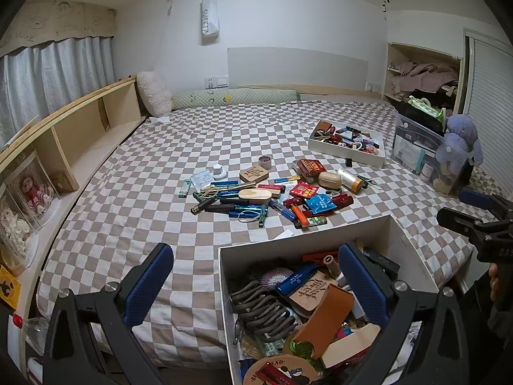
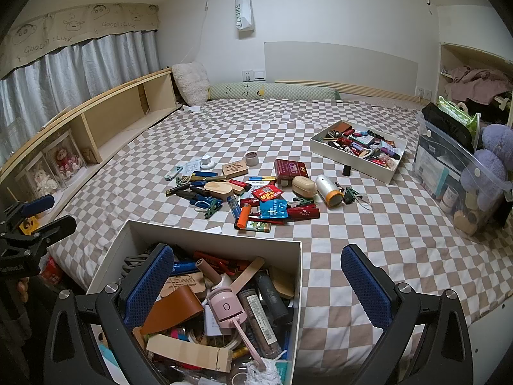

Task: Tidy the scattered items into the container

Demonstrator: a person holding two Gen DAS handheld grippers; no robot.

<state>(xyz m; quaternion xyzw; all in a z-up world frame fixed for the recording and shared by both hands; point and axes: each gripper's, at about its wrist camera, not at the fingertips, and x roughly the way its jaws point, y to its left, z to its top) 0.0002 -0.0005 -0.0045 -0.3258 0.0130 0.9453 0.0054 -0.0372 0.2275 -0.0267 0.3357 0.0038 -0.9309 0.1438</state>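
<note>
While the left gripper [image 1: 256, 276] hangs spread and empty, its right finger over the already crowded white cardboard box [image 1: 307, 231], a colourful heap of lighters, pens and packets [image 1: 269, 192] lies beyond it on the checked bedsheet [image 1: 144, 199]. From the right wrist, the right gripper [image 2: 258, 276] is likewise spread and empty, the box [image 2: 211, 234] under its left finger, the heap [image 2: 253, 192] ahead, mostly unsorted.

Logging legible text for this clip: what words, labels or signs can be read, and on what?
"SWEET7": white bag hanging on the wall.
"GOOD LUCK": beige curtain valance, beside cartoon drawings.
"BEST FRIEND", partly hidden: round coaster in the near white box.
Too small or blurred: packets and lighters in the scattered pile, the red pack, the carved wooden tag.
</note>
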